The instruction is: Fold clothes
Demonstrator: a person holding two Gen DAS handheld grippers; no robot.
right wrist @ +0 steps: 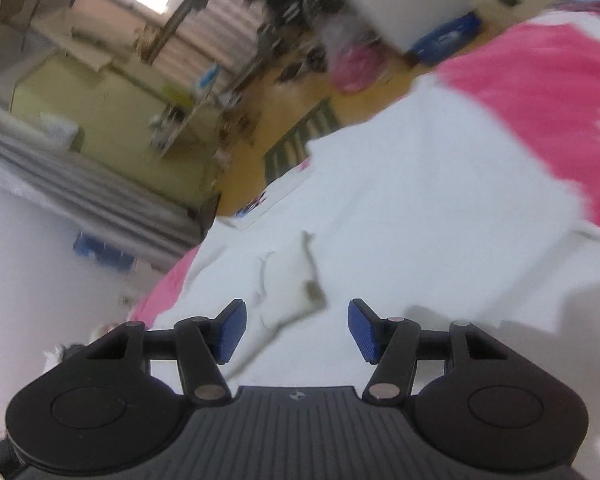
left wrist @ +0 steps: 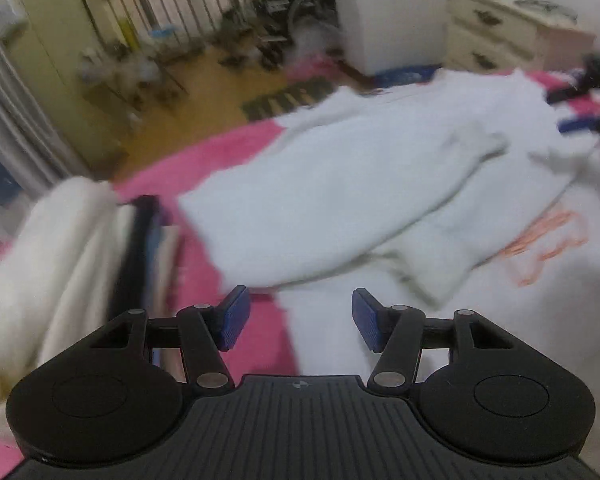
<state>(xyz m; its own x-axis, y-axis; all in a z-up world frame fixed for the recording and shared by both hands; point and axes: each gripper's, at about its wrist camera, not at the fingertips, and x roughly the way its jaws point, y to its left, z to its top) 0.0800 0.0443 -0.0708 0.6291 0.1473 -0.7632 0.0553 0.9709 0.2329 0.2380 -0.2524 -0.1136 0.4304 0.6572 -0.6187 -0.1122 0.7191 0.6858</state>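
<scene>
My left tongs (left wrist: 300,320) and right tongs (right wrist: 296,328) both stand apart, empty, above the white garment (left wrist: 340,200) on the pink bed (left wrist: 204,156).

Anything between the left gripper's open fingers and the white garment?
Nothing grasped: left gripper hangs open over pink bedding and the white garment, in the left wrist view.

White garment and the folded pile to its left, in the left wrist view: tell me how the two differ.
The white garment is bluish white and lies spread loosely over the pink bedspread, one sleeve across it; the folded pile is cream with dark layers and sits compact. The garment covers far more of the bed than the pile. The garment lies ahead of the open left gripper; the pile lies off to its left. Both are cloth resting on the bed.
</scene>
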